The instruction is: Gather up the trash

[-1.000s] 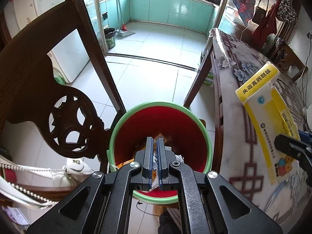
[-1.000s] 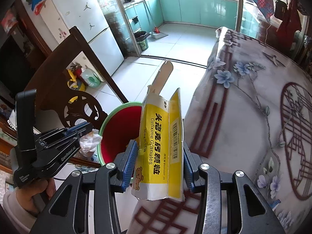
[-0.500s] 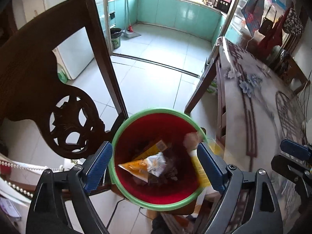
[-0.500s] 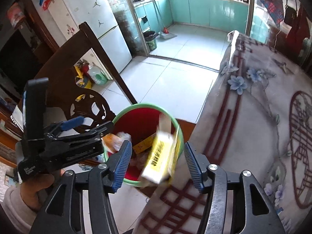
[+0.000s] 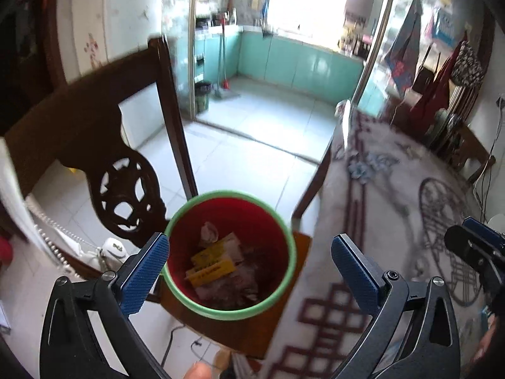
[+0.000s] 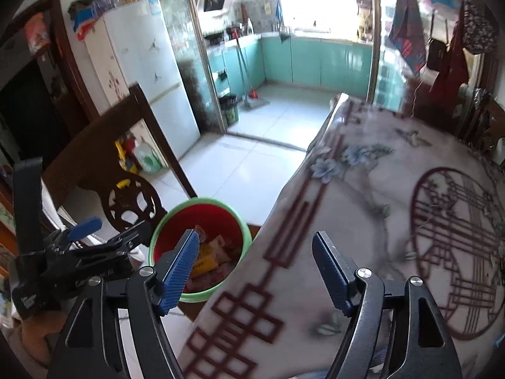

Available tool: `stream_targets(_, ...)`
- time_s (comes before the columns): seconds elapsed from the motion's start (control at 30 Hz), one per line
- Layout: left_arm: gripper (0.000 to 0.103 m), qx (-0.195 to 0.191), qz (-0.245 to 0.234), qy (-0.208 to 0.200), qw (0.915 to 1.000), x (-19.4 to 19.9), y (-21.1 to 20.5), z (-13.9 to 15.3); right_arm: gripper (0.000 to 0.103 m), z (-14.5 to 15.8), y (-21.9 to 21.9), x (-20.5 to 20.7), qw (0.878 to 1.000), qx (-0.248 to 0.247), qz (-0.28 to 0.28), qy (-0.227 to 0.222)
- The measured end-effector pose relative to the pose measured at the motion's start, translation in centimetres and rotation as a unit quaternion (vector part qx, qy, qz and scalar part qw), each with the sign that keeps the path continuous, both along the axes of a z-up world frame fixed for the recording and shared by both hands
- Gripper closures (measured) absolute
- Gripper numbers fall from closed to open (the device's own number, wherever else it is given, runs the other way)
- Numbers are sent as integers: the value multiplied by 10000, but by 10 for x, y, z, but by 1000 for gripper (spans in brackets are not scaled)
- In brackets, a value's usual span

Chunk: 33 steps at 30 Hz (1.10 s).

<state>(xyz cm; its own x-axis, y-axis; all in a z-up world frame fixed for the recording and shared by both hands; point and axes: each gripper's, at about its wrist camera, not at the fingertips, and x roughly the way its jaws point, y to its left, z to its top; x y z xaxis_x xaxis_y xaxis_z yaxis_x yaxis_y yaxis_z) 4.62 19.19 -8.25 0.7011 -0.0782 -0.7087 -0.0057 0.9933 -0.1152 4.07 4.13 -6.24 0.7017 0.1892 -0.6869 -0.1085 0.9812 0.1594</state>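
Observation:
A red bin with a green rim (image 5: 285, 243) stands on a wooden seat beside the table; it also shows in the right wrist view (image 6: 244, 225). Inside lie a yellow medicine box (image 5: 210, 270), a crumpled wrapper (image 5: 208, 232) and other scraps. My left gripper (image 5: 249, 268) is open and empty above the bin. My right gripper (image 6: 255, 267) is open and empty over the table edge, just right of the bin.
A dark carved wooden chair (image 5: 123, 177) stands left of the bin. The table with a floral and red-lattice cloth (image 6: 363, 221) fills the right. A white fridge (image 6: 142, 72) and a teal kitchen with a broom (image 6: 247, 72) lie beyond.
My left gripper opened and dropped its wrapper into the bin. My right gripper opened and the yellow box fell into the bin. Both grippers have since lifted and pulled back.

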Motion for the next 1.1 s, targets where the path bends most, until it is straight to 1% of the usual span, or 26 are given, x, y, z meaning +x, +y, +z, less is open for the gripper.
stream_targets(0.07, 0, 68, 48, -372, 9993, -16, -12, 11, 22, 11, -17, -20, 9994, 52, -96, -336)
stream_targets(0.1, 0, 109, 65, -682, 9976, -29, -21, 19, 20, 16, -26, -29, 9984, 93, -135, -546)
stream_targets(0.13, 0, 129, 71, -879, 9960, -37, -27, 25, 19, 21, -34, -37, 9972, 120, -170, -714)
stream_targets(0.23, 0, 153, 52, -1417, 9898, -59, -49, 42, 15, 35, -60, -66, 9893, 146, -433, -1388)
stream_targets(0.3, 0, 167, 63, -1717, 9850, -72, -64, 50, 10, 40, -72, -78, 9855, 41, -499, -1619)
stream_targets(0.4, 0, 93, -49, -1787, 9838, -80, -81, 56, 8, 44, -85, -85, 9852, -222, -577, -1598)
stream_targets(0.5, 0, 183, -20, -1892, 9818, -86, -94, 60, 8, 47, -98, -93, 9844, -373, -850, -1492)
stream_targets(0.63, 0, 269, -20, -1872, 9819, -94, -108, 63, 8, 51, -115, -103, 9865, -104, -765, -1443)
stream_targets(0.77, 0, 307, -1, -1842, 9824, -98, -117, 65, 8, 52, -128, -111, 9875, -164, -750, -1378)
stream_targets(0.93, 0, 319, 29, -1771, 9837, -102, -124, 65, 8, 52, -141, -116, 9890, -92, -733, -1281)
stream_targets(1.1, 0, 437, 51, -1776, 9831, -104, -130, 65, 8, 52, -144, -117, 9890, -18, -733, -1281)
